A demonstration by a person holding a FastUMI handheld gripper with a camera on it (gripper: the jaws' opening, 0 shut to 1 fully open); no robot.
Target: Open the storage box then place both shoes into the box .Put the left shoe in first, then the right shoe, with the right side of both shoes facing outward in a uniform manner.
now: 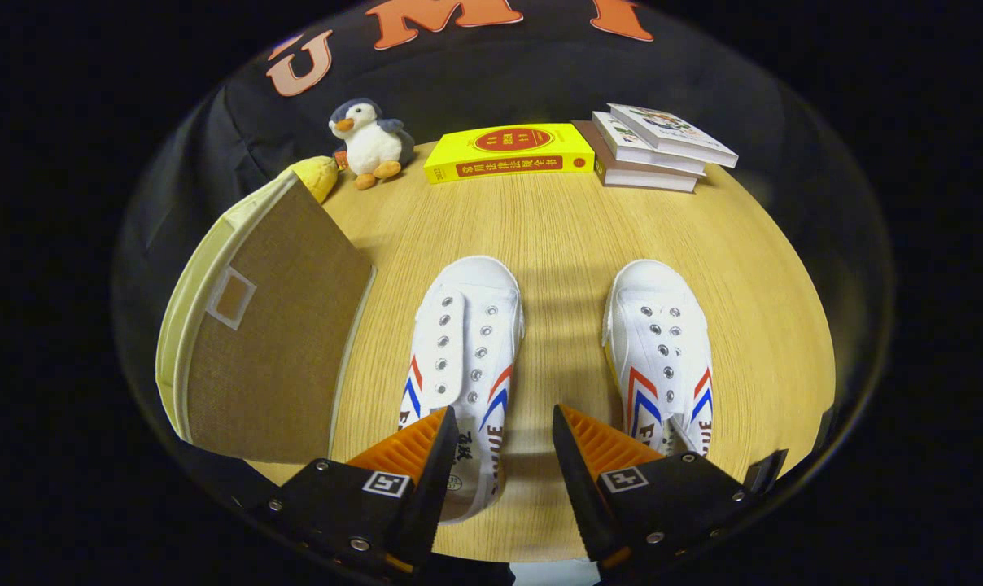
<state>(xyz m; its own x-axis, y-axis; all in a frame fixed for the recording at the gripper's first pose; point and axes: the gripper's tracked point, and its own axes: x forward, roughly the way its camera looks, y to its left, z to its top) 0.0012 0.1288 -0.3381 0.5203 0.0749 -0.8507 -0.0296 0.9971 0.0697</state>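
Observation:
Two white canvas shoes with red and blue chevrons stand side by side on the wooden table [557, 220], toes pointing away from me. The left shoe [463, 342] lies just ahead of my left finger, its heel partly under it. The right shoe [662, 350] sits beyond my right finger. My gripper [504, 431] is open, with bare tabletop between its fingers and nothing held. To the left of the shoes stands the storage box [272, 325], a brown fabric box with cream trim and a small label window, its lid down.
Along the table's far edge sit a penguin plush [369, 142], a yellow object [316, 175] behind the box, a yellow book [508, 152] and a stack of books [658, 146]. Bare table lies between the two shoes and beyond them.

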